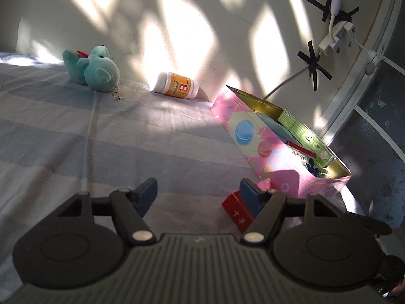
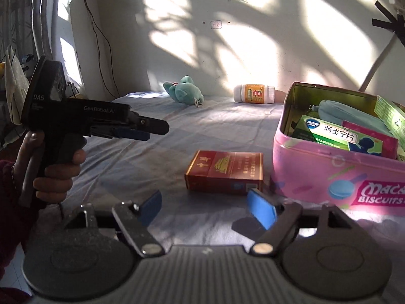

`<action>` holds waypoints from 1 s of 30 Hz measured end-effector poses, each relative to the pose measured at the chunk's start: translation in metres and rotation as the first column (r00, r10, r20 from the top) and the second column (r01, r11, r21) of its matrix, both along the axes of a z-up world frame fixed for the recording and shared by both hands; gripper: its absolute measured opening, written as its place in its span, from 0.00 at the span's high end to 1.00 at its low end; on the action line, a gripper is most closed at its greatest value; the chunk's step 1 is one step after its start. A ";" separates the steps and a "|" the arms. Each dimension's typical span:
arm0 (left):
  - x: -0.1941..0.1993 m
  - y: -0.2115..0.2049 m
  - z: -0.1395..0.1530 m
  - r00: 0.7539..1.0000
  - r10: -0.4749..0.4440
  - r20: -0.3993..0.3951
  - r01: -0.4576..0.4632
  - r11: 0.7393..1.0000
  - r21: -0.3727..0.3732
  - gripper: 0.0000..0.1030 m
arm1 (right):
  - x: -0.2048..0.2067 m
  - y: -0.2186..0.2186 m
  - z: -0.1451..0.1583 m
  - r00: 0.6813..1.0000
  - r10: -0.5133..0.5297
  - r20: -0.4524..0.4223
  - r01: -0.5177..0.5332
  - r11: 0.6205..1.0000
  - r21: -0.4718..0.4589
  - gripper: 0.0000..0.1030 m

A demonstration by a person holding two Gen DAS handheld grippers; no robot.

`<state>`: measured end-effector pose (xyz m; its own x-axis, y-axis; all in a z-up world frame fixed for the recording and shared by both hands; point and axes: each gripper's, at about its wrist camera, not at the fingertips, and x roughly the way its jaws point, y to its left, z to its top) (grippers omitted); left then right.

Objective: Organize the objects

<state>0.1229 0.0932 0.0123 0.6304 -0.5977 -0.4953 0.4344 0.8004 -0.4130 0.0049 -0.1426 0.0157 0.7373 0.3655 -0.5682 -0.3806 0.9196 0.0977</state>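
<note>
i see the striped bed [image 2: 157,152] under everything, the pink biscuit tin [image 2: 329,174] on it already full of boxes. the red box [image 2: 224,174] lies flat just beside the tin. the plush [image 2: 186,92] and bottle [image 2: 253,93] lie by the wall. my right gripper [image 2: 205,206] and left gripper [image 1: 197,195] both have fingers spread, holding nothing.

The bed sheet [image 2: 141,157] is matt woven cloth, softly creased; the biscuit tin [image 2: 316,174] is glossy printed metal with a shiny gold-toned inside; the red pack [image 2: 225,172] looks like smooth, faintly glossy card; the vitamin bottle [image 2: 253,93] is smooth plastic with a glossy label; the teal toy [image 2: 186,90] is fuzzy plush; both grippers' bodies look matt black plastic, ribbed behind the jaws
</note>
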 end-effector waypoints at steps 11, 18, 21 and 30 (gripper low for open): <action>0.008 -0.060 0.000 0.999 -0.035 -0.040 0.039 0.995 0.091 0.28 | 0.017 -0.002 -0.024 0.998 -0.065 0.004 0.065 0.994 -0.083 0.20; 0.026 -0.086 -0.012 0.995 -0.059 -0.081 0.072 0.983 0.169 0.30 | 0.037 -0.007 -0.028 0.998 -0.048 -0.031 0.047 0.998 -0.040 0.20; 0.005 -0.083 -0.011 0.985 -0.121 -0.126 0.136 0.983 0.122 0.36 | 0.033 -0.001 -0.028 1.000 -0.017 -0.016 0.016 0.998 -0.057 0.20; -0.020 -0.080 0.019 0.996 -0.075 0.058 0.060 0.972 0.225 0.22 | 0.016 0.007 -0.026 0.999 0.032 0.001 -0.032 0.996 -0.084 0.17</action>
<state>0.1031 0.0129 0.0315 0.6278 -0.5189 -0.5801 0.5105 0.8371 -0.1963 0.0205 -0.1361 -0.0105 0.7274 0.3400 -0.5961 -0.4099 0.9119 0.0199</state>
